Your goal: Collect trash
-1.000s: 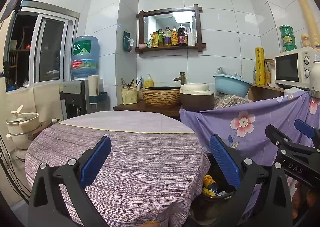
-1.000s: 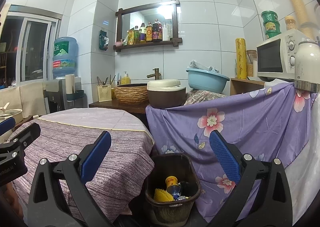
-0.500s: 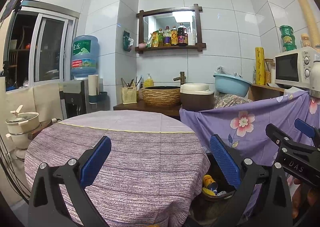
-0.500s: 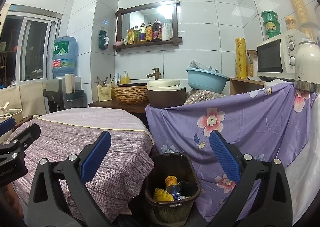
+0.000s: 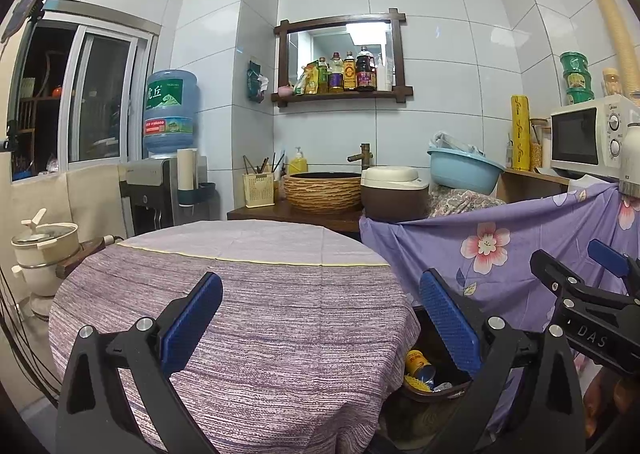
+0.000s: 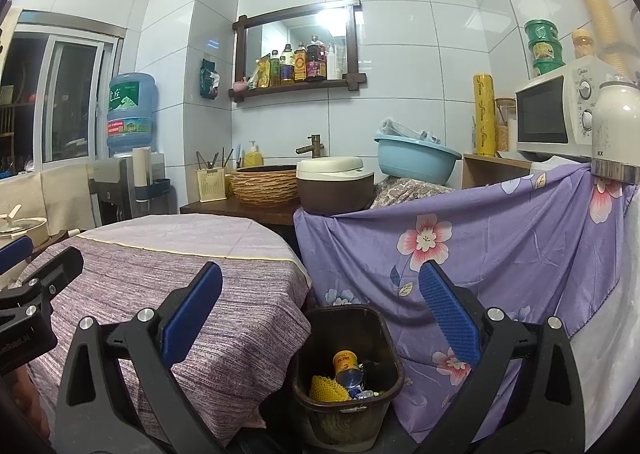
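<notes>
A dark brown trash bin (image 6: 347, 408) stands on the floor between the round table and the draped purple cloth. It holds a yellow can (image 6: 346, 368), a yellow mesh piece (image 6: 326, 395) and other scraps. My right gripper (image 6: 320, 314) is open and empty, held above the bin. My left gripper (image 5: 320, 318) is open and empty over the round table (image 5: 256, 294), whose striped purple cloth bears no trash. The bin's edge and the can (image 5: 419, 370) show at the lower right of the left wrist view.
A floral purple cloth (image 6: 472, 254) hangs to the right of the bin. Behind the table are a woven basin (image 5: 325, 192), a rice cooker (image 5: 394, 192), a blue basin (image 5: 464, 172), a microwave (image 5: 588, 138) and a water dispenser (image 5: 160, 182). A pot (image 5: 42, 250) stands at the left.
</notes>
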`<state>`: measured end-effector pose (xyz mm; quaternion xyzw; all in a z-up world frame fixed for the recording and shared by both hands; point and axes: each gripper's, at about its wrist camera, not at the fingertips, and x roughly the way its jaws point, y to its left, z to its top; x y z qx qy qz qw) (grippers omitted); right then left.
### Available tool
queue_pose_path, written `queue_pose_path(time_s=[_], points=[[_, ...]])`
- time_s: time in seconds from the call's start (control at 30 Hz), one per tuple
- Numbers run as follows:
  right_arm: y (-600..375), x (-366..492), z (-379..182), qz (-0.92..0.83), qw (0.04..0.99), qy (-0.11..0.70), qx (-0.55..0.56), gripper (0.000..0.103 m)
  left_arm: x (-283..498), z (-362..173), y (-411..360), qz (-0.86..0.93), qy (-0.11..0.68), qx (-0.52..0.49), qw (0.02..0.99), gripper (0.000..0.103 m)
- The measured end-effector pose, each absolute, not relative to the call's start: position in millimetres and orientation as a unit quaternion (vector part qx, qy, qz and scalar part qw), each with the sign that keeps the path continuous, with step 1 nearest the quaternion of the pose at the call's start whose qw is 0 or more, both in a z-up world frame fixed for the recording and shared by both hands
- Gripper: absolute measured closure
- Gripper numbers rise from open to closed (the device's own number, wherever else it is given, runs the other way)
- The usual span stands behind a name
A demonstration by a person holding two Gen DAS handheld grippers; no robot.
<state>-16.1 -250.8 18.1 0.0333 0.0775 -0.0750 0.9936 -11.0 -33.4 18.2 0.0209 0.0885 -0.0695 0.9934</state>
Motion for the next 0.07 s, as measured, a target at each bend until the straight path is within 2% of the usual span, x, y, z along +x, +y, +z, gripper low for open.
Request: queue_pose_path(time_s=[0.07], points=[[-250.1, -15.8, 18.2, -0.076, 0.993, 0.079, 0.032, 0.006, -11.1, 18.4, -33.5, -0.069, 0.089, 0.022, 0.993, 0.005]])
